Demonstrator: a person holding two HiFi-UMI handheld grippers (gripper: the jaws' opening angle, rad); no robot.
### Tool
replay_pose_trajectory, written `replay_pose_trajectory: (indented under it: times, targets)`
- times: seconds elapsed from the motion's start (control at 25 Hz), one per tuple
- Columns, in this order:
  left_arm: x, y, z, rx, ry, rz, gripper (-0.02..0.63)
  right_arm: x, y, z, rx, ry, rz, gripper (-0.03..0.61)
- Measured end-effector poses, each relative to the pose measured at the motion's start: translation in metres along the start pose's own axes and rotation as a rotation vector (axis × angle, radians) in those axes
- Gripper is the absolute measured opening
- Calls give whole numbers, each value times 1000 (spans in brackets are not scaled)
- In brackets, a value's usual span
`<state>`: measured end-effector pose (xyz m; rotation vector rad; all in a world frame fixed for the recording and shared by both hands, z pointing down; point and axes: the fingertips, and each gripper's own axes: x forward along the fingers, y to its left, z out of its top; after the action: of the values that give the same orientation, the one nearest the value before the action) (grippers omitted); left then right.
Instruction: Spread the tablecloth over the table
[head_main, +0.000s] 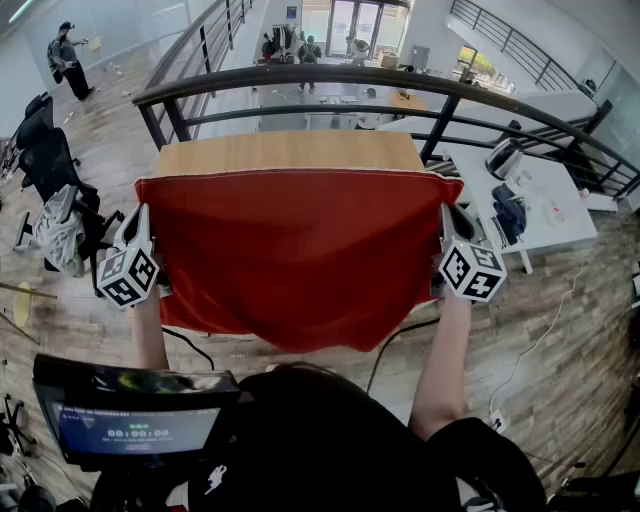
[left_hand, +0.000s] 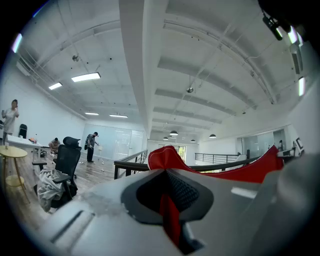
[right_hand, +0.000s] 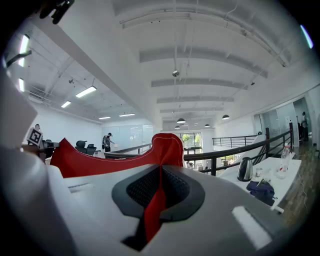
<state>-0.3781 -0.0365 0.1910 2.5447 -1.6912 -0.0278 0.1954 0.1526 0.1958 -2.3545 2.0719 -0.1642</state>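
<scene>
A red tablecloth (head_main: 300, 255) hangs stretched in the air between my two grippers, over the near part of a wooden table (head_main: 290, 152). My left gripper (head_main: 143, 222) is shut on the cloth's left corner; in the left gripper view the red fabric (left_hand: 169, 210) is pinched between the closed jaws. My right gripper (head_main: 447, 222) is shut on the right corner, with the red fabric (right_hand: 156, 202) clamped in the right gripper view. The cloth's lower edge sags toward me. The far strip of the table top is bare.
A dark curved railing (head_main: 350, 80) runs just behind the table. A white desk (head_main: 545, 200) with a kettle (head_main: 500, 158) stands at the right. An office chair (head_main: 50, 190) with clothes is at the left. A monitor (head_main: 135, 412) sits low in front of me.
</scene>
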Motion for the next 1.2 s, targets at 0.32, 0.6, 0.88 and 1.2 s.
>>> replay_pose_trajectory:
  times: [0.32,0.6,0.88,1.2]
  targets:
    - [1,-1,2,1,3,8,14,2,0,2,-4,3,7,15]
    - [6,-4,3,21,15,28,14,12,-3,4,49,-17,56,18]
    - [18,-23,7,55,2,84,14,33,-24,2,59,-18,91,18]
    - [39,-30,16,76,-6,158,14,65,-49,12,45,-54,82,18]
